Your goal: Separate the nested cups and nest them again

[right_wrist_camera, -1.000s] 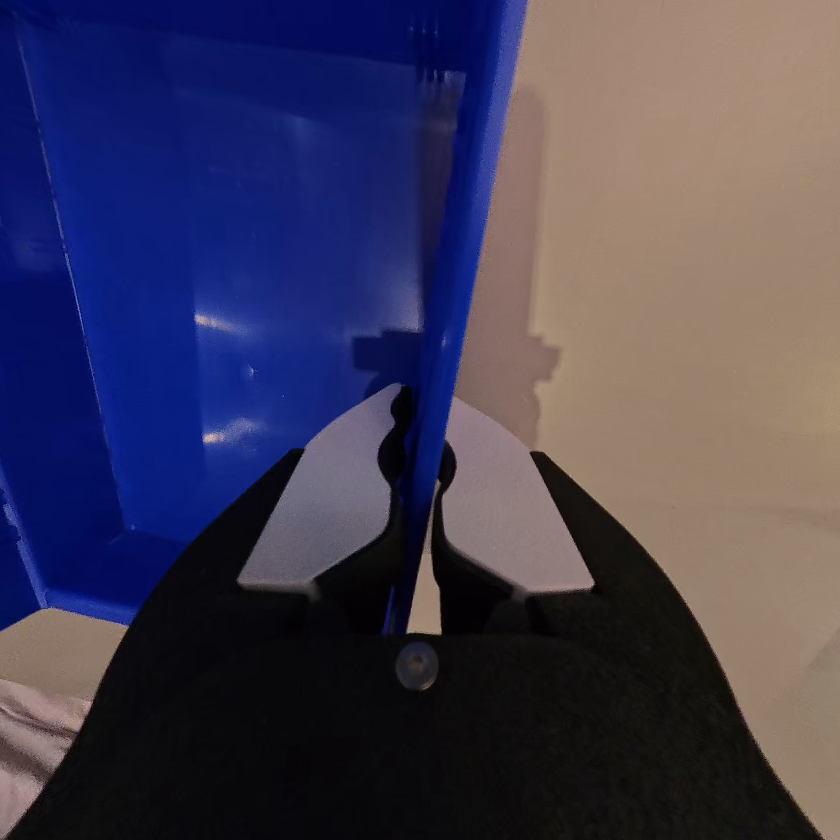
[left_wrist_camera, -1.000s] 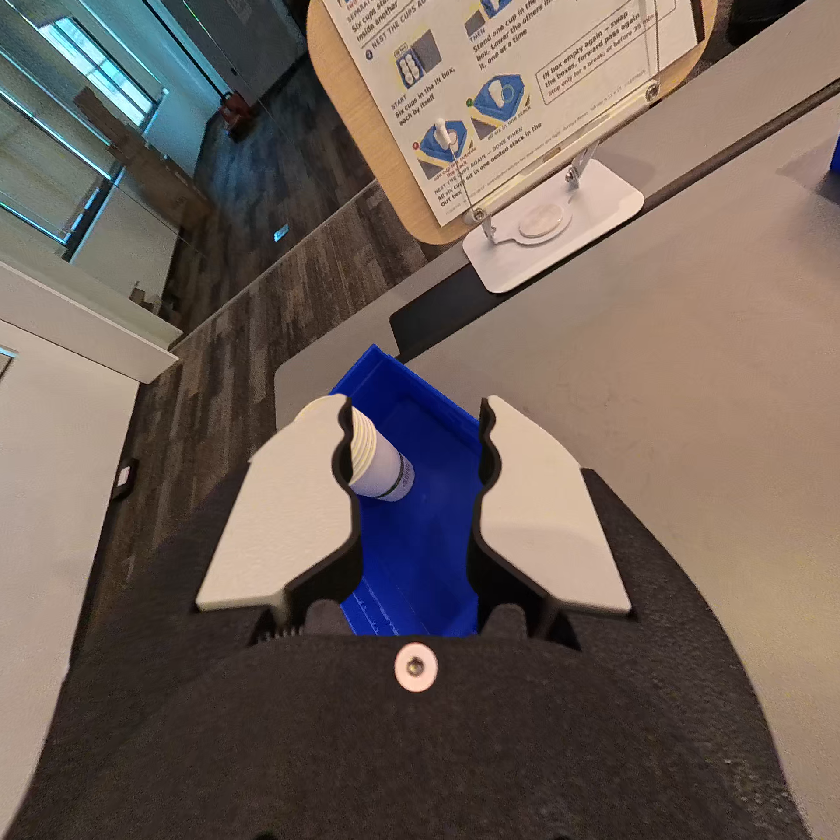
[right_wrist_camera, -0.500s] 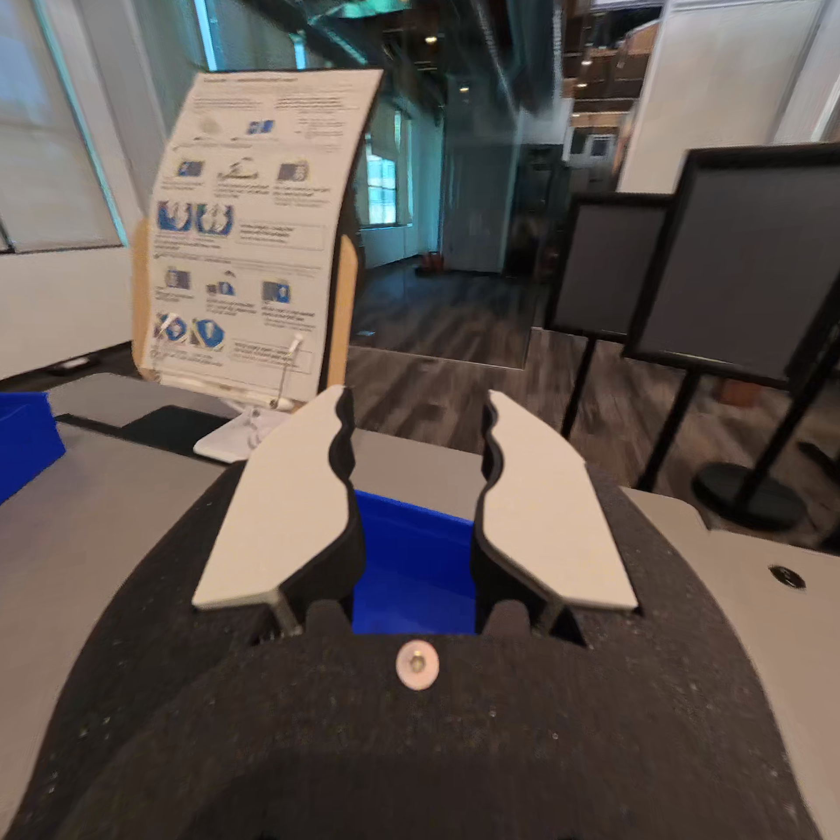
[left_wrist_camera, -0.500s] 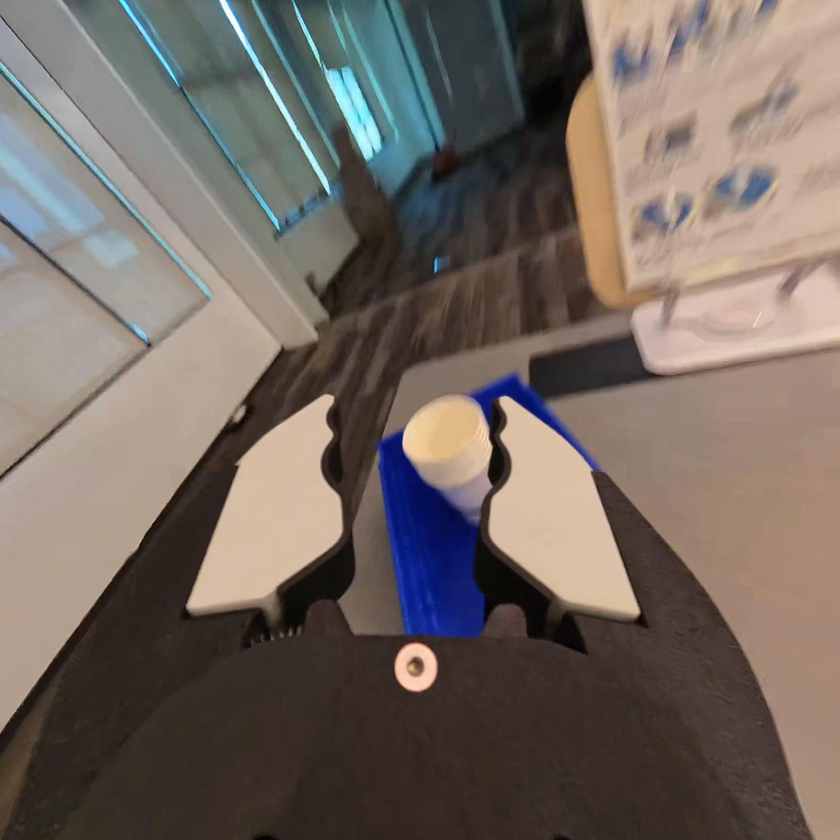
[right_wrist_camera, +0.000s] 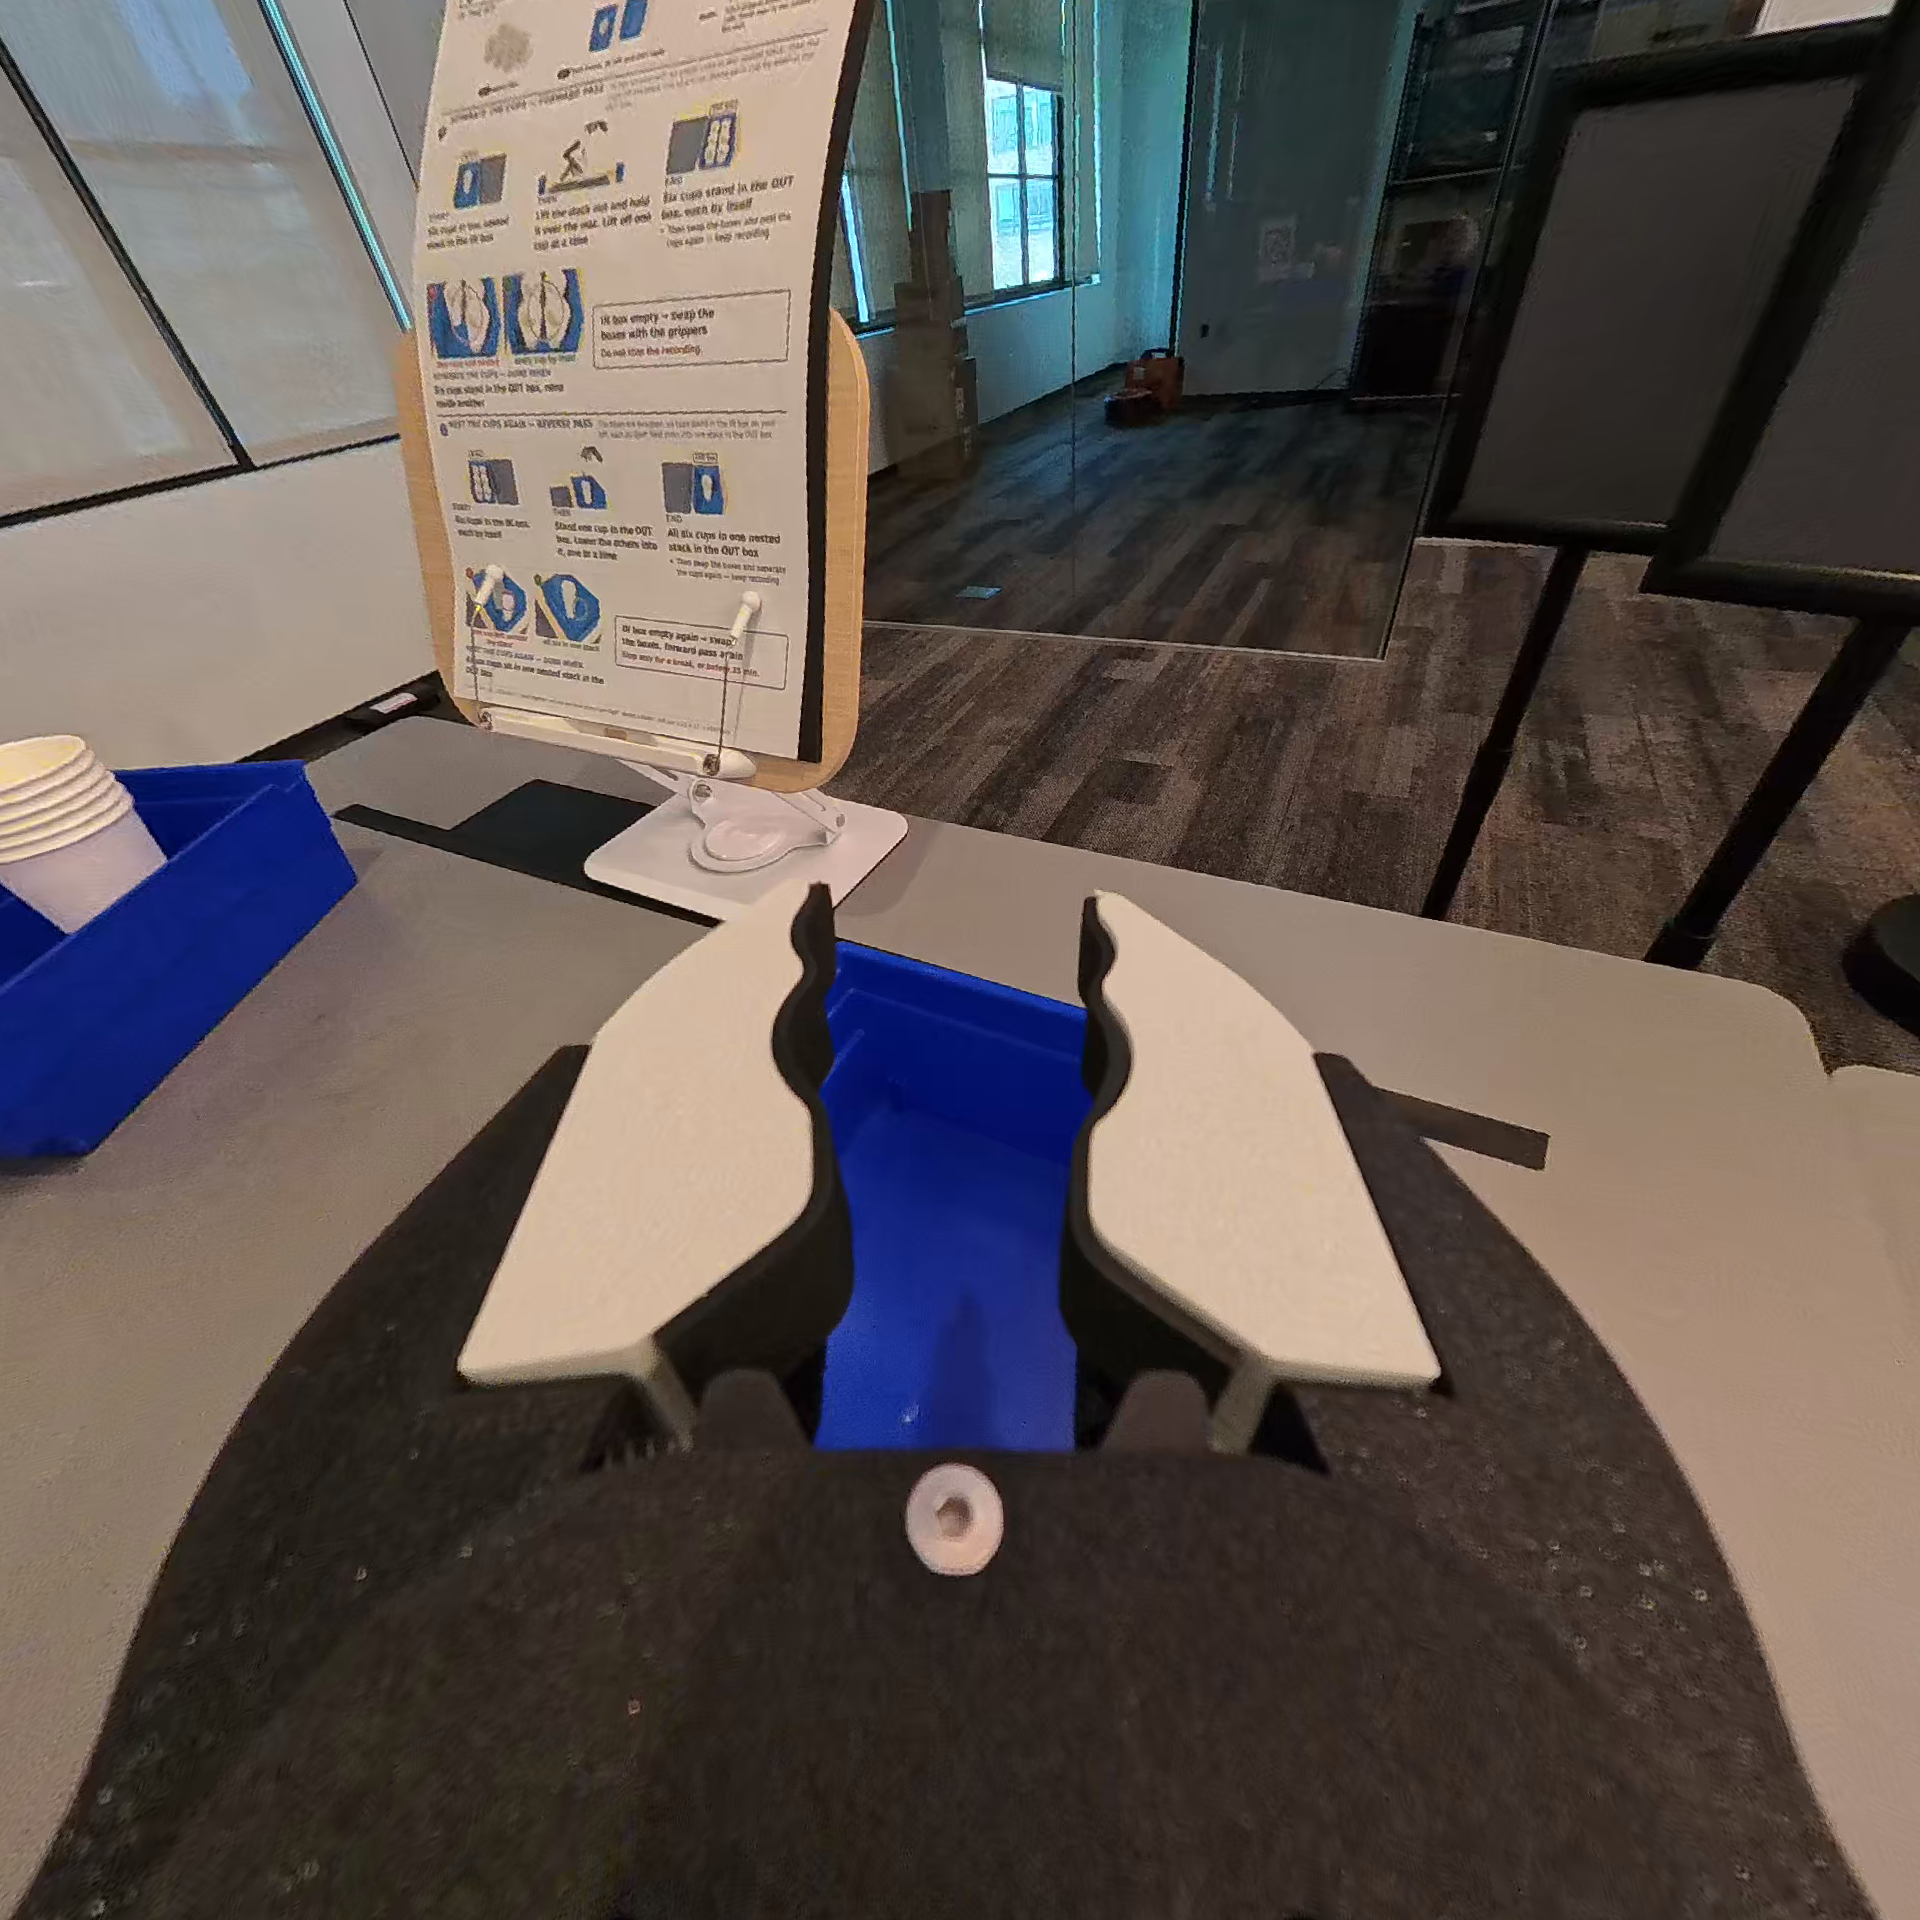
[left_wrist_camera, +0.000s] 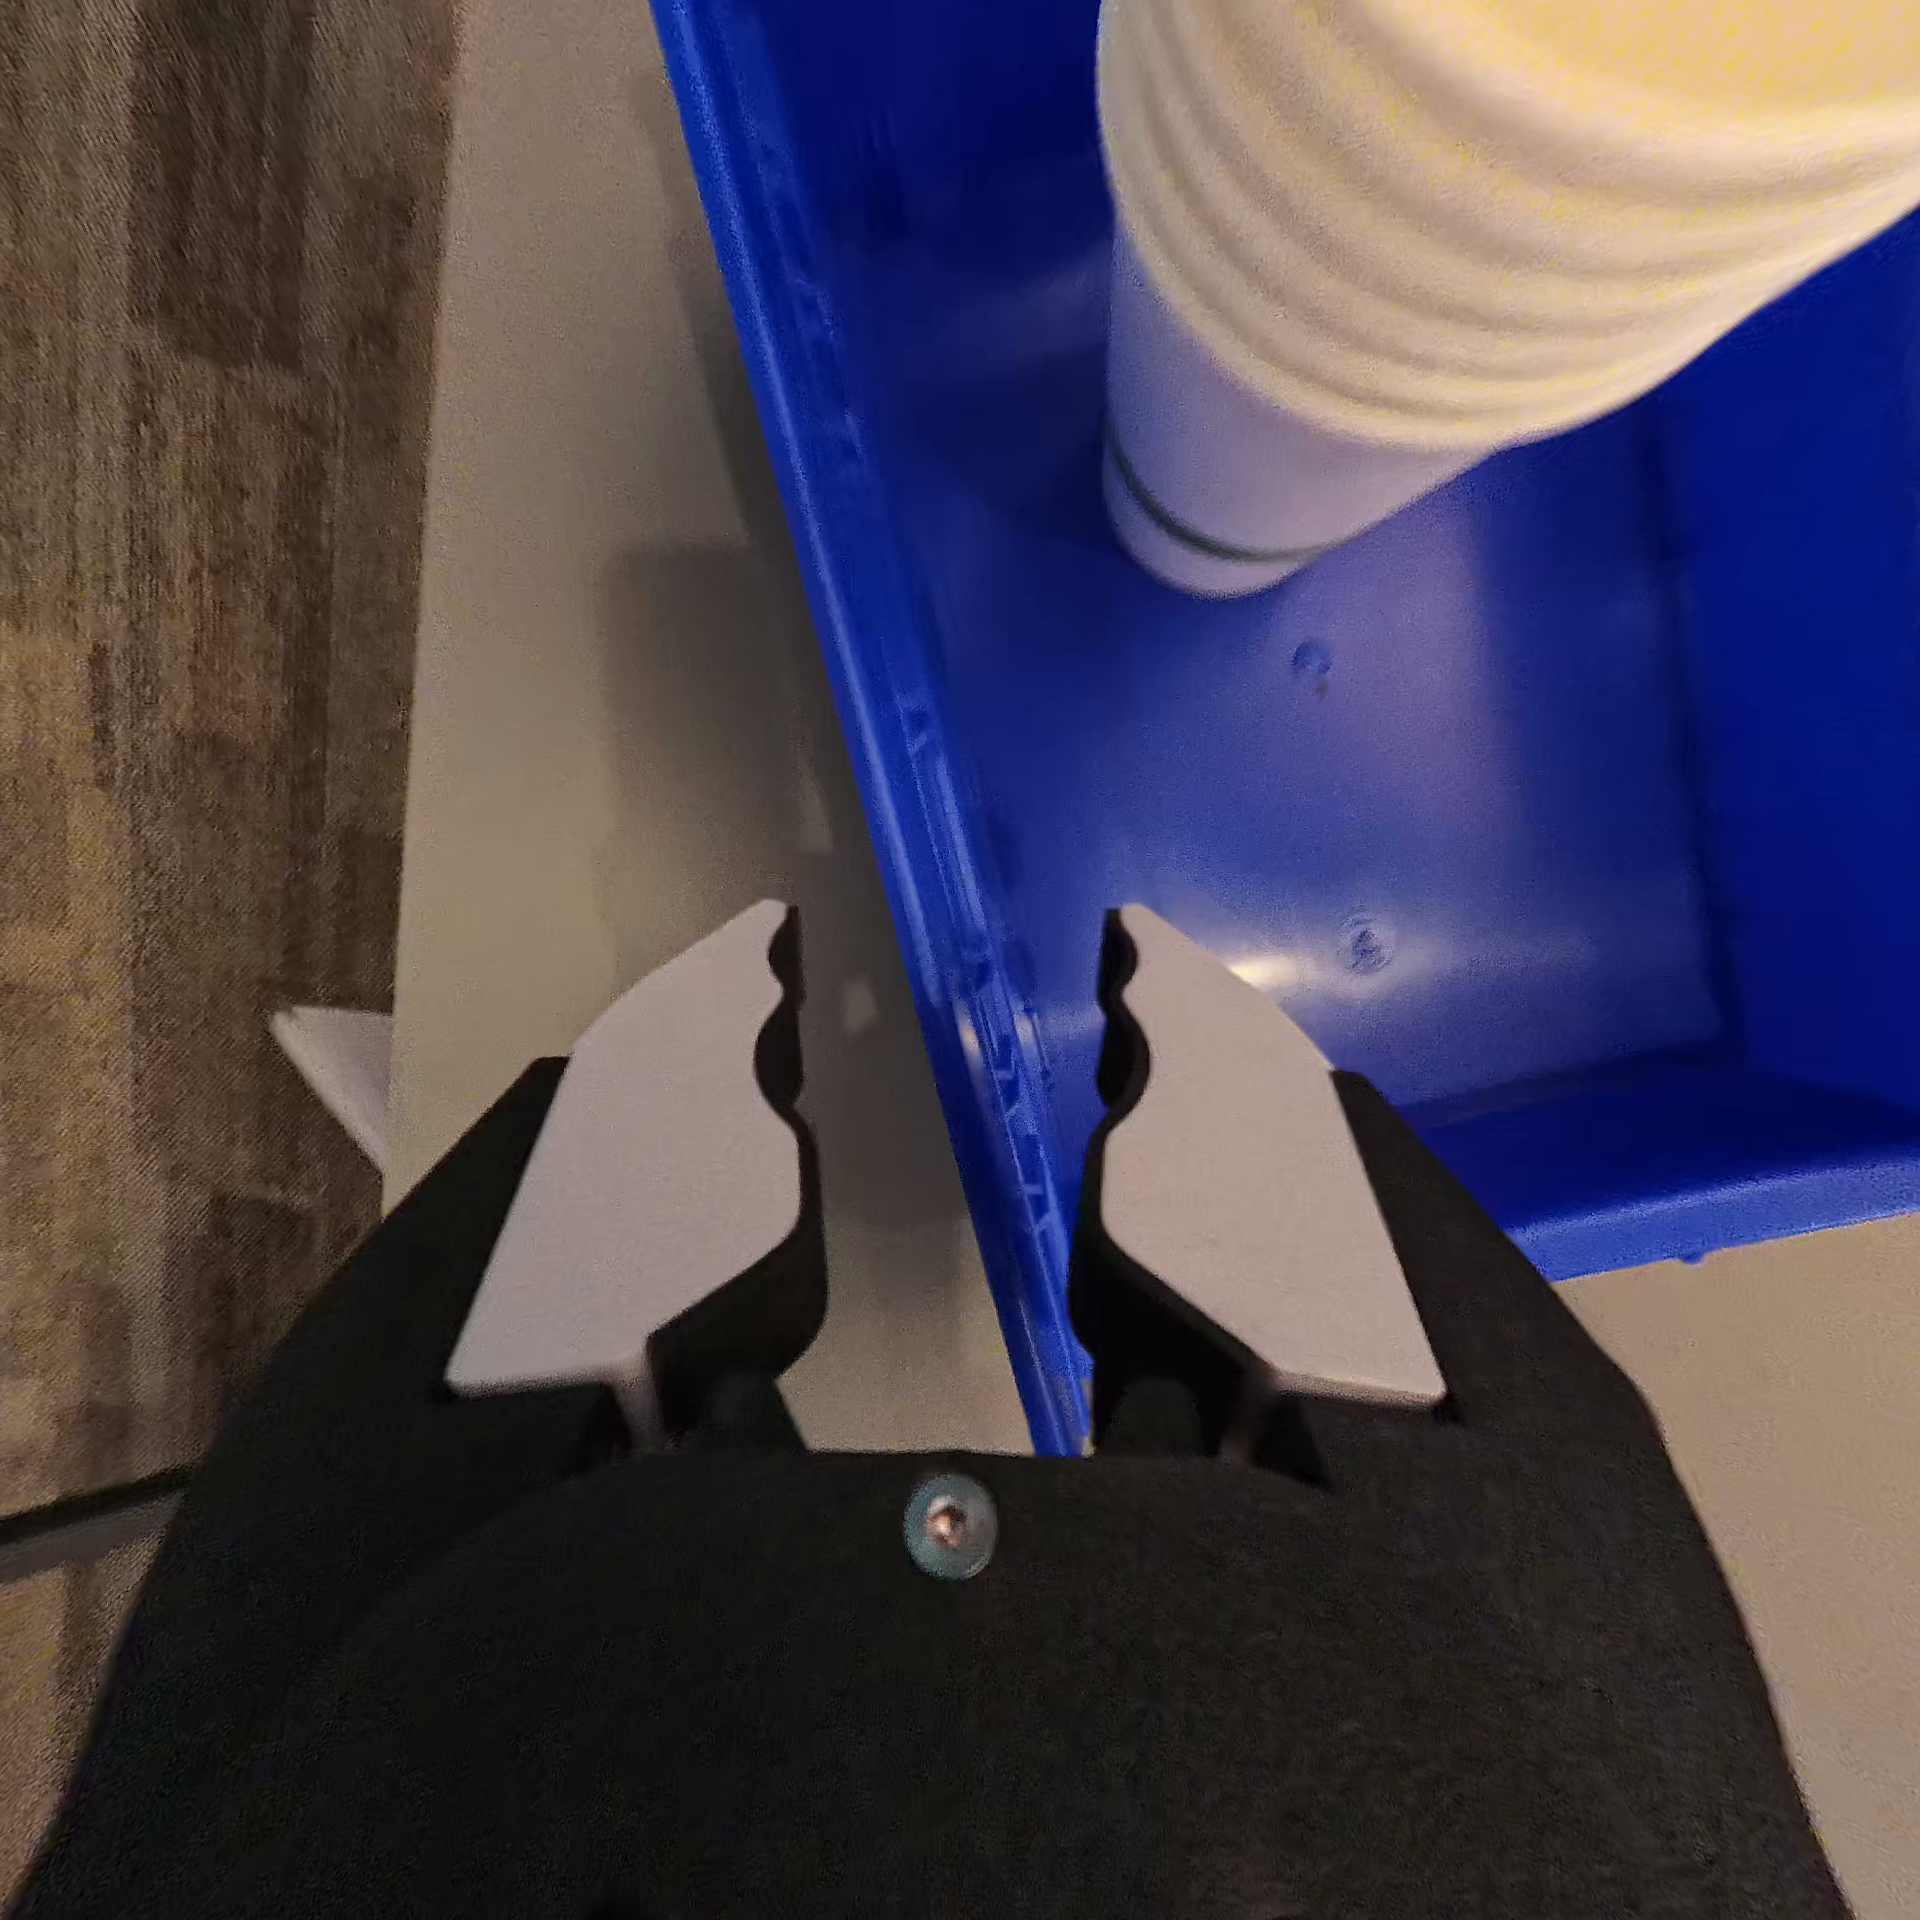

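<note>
A stack of nested white paper cups (left_wrist_camera: 1351, 260) stands inside a blue bin (left_wrist_camera: 1351, 831). My left gripper (left_wrist_camera: 951, 925) is open and points down, and the bin's left wall runs between its jaws without being clamped. In the right wrist view the same cup stack (right_wrist_camera: 62, 821) shows in that bin (right_wrist_camera: 177, 956) at the far left. My right gripper (right_wrist_camera: 951, 904) is open and empty, held over a second blue bin (right_wrist_camera: 956, 1195) in which no cups show.
An instruction sheet on a wooden board with a white stand (right_wrist_camera: 634, 395) stands at the back of the grey table (right_wrist_camera: 364, 1039). Black sign stands (right_wrist_camera: 1683, 312) are on the floor at the right. The table's left edge and floor (left_wrist_camera: 187, 623) lie beside the left bin.
My left gripper has dropped and tilted down so that it straddles the bin's left wall. My right gripper let go of the other bin's wall, opened, and lifted to look across the table.
</note>
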### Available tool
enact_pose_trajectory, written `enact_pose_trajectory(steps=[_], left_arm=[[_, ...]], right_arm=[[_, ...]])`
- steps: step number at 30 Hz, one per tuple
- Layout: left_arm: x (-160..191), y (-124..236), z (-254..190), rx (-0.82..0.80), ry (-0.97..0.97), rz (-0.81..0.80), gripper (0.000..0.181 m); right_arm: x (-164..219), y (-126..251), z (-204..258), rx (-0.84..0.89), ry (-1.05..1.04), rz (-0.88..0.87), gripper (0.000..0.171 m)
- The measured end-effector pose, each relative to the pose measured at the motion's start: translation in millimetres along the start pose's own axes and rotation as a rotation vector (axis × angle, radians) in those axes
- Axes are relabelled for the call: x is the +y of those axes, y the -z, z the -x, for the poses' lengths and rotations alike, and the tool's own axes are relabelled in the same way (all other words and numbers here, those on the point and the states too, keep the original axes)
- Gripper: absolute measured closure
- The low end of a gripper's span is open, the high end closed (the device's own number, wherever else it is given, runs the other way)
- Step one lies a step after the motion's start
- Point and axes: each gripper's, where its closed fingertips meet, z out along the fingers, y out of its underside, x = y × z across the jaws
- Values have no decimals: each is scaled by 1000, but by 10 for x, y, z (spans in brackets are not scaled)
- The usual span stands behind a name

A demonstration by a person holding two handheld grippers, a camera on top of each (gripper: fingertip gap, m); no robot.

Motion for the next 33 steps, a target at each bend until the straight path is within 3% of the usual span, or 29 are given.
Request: enact_pose_trajectory(steps=[4,7,11,20,33], left_arm=[[232,-209,-64,-17,-55,142,152],[261,-247,-11,-79,-125,164,158],[175,-264,-157,89,-141,108,169],[91,-292,-292,166,-361,88,171],[47,-314,-291,208,-404,67,171]], right_arm=[[7,90,-56,-15,-30,-1,128],[23,126,-96,-29,-62,-17,131],[46,136,-91,-66,-97,-20,134],[144,46,-34,-67,-55,58,135],[281,-75,3,-54,-23,137,134]])
